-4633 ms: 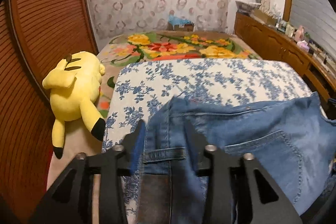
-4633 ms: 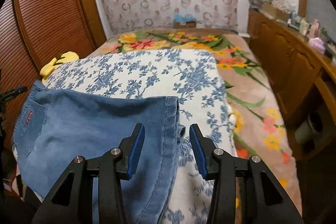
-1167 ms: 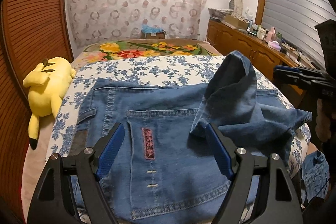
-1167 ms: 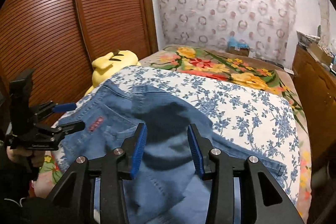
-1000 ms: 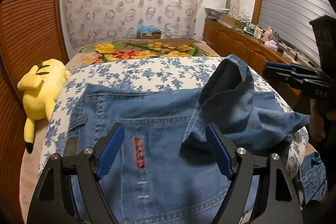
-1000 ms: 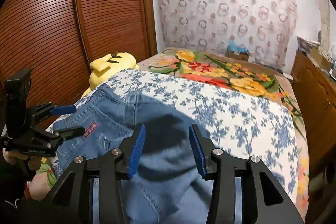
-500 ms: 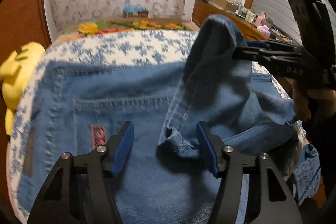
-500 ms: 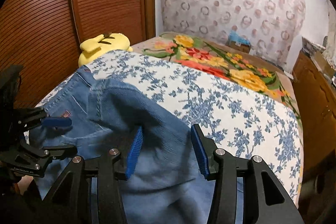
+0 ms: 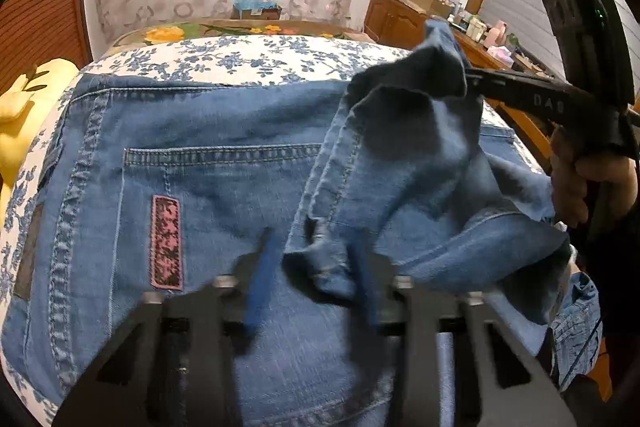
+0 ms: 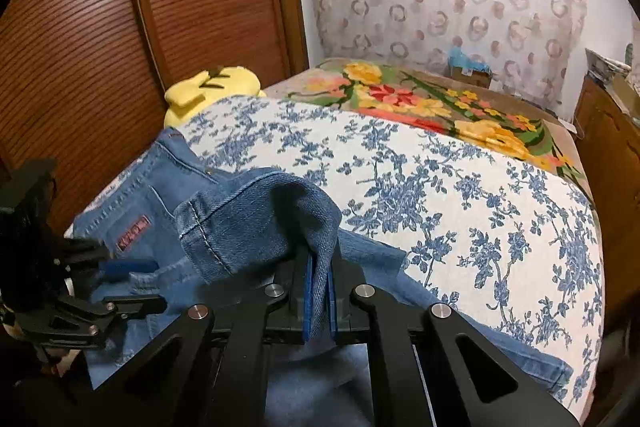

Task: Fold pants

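Blue denim pants (image 9: 168,163) lie on a bed, back pocket with a pink label (image 9: 166,241) facing up. My right gripper (image 10: 319,279) is shut on a fold of the pant leg hem (image 10: 256,219) and holds it lifted above the pants; it also shows in the left wrist view (image 9: 468,83). My left gripper (image 9: 310,279) is blurred, with its jaws still apart on either side of the lower corner of the hem (image 9: 320,263). It also shows at the left of the right wrist view (image 10: 132,283).
The bed carries a blue-flowered white cover (image 10: 460,195) over a bright floral blanket (image 10: 432,103). A yellow plush toy (image 10: 208,87) lies by the wooden slatted wardrobe (image 10: 100,27). A wooden dresser (image 9: 404,23) with clutter stands on the right.
My right gripper has closed on the pant leg fold and carried it up over the pants. My left gripper has moved in on the hanging hem and its jaws have narrowed.
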`<state>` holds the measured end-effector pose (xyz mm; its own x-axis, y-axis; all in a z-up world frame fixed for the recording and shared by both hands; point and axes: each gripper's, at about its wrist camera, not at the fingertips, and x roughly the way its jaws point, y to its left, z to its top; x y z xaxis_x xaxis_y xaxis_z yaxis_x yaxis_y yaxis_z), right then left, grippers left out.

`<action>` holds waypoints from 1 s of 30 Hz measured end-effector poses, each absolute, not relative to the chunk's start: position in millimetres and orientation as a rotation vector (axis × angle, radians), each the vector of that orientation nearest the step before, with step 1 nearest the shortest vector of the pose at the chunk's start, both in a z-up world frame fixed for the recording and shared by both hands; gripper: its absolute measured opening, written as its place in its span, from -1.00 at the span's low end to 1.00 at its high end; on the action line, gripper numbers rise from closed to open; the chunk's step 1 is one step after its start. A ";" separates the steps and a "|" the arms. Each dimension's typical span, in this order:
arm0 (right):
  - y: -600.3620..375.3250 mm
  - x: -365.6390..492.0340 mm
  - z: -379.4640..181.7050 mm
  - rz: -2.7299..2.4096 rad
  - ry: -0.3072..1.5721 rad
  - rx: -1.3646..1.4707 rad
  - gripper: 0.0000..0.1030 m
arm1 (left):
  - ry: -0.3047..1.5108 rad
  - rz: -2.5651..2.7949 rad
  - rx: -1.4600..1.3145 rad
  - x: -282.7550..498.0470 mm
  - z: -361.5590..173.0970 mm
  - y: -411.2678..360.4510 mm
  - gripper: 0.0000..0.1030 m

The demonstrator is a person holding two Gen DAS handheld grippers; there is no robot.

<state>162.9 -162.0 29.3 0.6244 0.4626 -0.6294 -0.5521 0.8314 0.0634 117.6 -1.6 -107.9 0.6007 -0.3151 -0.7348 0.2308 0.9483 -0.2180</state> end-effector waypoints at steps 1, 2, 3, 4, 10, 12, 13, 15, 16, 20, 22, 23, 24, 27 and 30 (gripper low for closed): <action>-163.0 160.8 31.7 0.586 0.671 -0.136 -0.89 | 0.864 -0.321 -0.106 116.1 -106.7 -2.6 -0.54; -163.4 157.6 32.0 0.588 0.660 -0.133 -0.89 | 0.854 -0.330 -0.105 115.2 -105.3 -3.2 -0.70; -164.3 155.6 34.0 0.588 0.648 -0.132 -0.89 | 0.833 -0.336 -0.106 112.0 -100.7 -3.4 -0.77; -164.3 152.5 38.8 0.589 0.632 -0.131 -0.89 | 0.817 -0.338 -0.107 108.9 -96.2 -3.1 -0.80; -159.3 137.9 63.7 0.634 0.548 -0.115 -0.90 | 0.670 -0.333 -0.149 74.6 -43.6 21.2 -0.83; -150.2 134.8 74.0 0.663 0.523 -0.118 -0.90 | 0.628 -0.313 -0.153 62.4 -25.6 35.8 -0.83; -143.3 133.7 78.9 0.678 0.513 -0.124 -0.90 | 0.617 -0.302 -0.153 58.6 -20.1 42.0 -0.83; -127.3 133.0 84.9 0.705 0.500 -0.142 -0.90 | 0.595 -0.272 -0.154 50.7 -10.5 56.4 -0.83; -118.4 133.1 87.2 0.718 0.498 -0.152 -0.90 | 0.586 -0.253 -0.154 47.1 -7.0 63.3 -0.83; -82.8 145.6 84.1 0.772 0.514 -0.178 -0.90 | 0.576 -0.188 -0.177 34.8 -4.7 95.3 -0.83; -65.0 152.6 82.2 0.793 0.525 -0.198 -0.90 | 0.585 -0.159 -0.188 30.0 -9.0 109.7 -0.83; -55.7 155.7 79.3 0.800 0.535 -0.208 -0.90 | 0.590 -0.148 -0.192 28.7 -12.3 116.3 -0.83; -48.2 160.5 75.7 0.805 0.546 -0.217 -0.90 | 0.597 -0.140 -0.194 27.7 -16.2 120.5 -0.83; -26.5 175.5 66.3 0.815 0.576 -0.240 -0.90 | 0.619 -0.114 -0.205 27.4 -31.1 134.0 -0.83; -15.0 181.6 59.8 0.805 0.601 -0.269 -0.89 | 0.647 -0.092 -0.218 28.5 -44.8 144.3 -0.83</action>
<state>181.6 -15.0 59.8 0.5393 0.5939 -0.5970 -0.7413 0.6712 -0.0019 28.5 144.3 -44.8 0.7948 -0.1529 -0.5873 0.0172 0.9730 -0.2300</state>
